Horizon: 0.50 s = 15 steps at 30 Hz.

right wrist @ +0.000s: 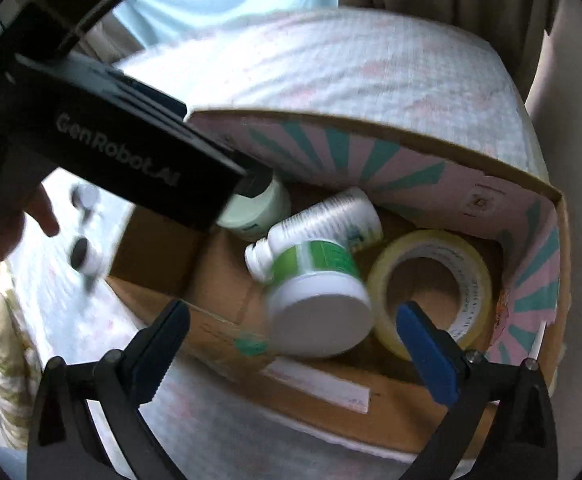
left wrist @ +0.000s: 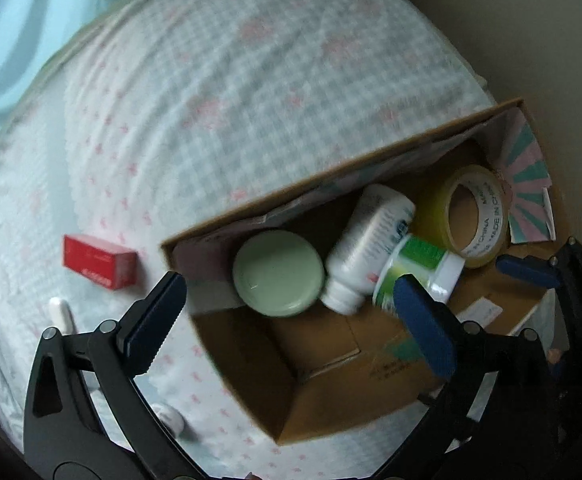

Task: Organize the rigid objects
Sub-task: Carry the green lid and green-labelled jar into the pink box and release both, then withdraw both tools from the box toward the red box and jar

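Clutter is your main risk: the cardboard box (left wrist: 331, 368) near the bed's (left wrist: 211, 100) right edge already holds a pale green jar (left wrist: 279, 272), a white bottle (left wrist: 367, 248) lying on its side, a green-labelled tub (left wrist: 423, 268) tipped against it, and a roll of tape (left wrist: 467, 216). The tub leans on the bottle and looks unsteady; a nudge from either tool could send it rolling or wedge it against the tape.

Both tools stand spread wide and pinch nothing. Your left tool (left wrist: 291, 316) straddles the box's near wall, one pad outside on the bedding, the other inside over the tub, so coming down from here would likely catch the cardboard. Your right tool (right wrist: 291, 352) hangs over the box's front wall with the tub's white lid (right wrist: 323, 320) just beyond it.

The left view alone shows the red box (left wrist: 99, 262) and a small white object (left wrist: 61, 312) on the bedding, well apart from the box, plus another pale item (left wrist: 171, 420) near the bed's near edge. The right view alone shows the left tool's body crossing above the jar, a hand (right wrist: 7, 220) at the left, and two small dark-capped items (right wrist: 85, 256) on the bedding.
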Each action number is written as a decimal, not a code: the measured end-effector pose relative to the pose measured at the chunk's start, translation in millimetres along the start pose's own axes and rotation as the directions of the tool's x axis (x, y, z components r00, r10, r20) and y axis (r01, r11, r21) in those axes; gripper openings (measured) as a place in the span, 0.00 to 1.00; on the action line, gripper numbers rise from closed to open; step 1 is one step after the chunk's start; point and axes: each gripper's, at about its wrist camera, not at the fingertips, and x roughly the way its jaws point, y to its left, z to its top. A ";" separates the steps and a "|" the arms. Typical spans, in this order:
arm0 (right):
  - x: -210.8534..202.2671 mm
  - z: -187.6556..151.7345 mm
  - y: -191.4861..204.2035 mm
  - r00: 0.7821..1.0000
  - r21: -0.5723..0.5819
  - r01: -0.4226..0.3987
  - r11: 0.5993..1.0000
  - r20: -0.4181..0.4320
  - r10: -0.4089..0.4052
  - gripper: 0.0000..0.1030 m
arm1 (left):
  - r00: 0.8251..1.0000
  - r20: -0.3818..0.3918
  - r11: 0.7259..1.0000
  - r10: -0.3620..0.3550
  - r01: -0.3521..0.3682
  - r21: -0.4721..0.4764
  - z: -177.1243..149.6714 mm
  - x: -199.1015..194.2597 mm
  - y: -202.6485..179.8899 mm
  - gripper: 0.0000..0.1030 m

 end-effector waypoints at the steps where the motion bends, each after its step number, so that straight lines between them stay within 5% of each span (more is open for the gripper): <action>1: -2.3 -2.7 0.3 1.000 0.014 0.003 1.000 0.001 -0.003 1.00 | 1.000 0.002 1.000 -0.008 0.008 -0.016 -1.5 -3.1 4.2 1.00; 15: -40.4 2.9 9.2 0.991 0.057 0.130 0.990 -0.011 -0.130 1.00 | 0.998 0.065 0.989 -0.012 0.022 -0.147 -28.1 -69.3 23.1 1.00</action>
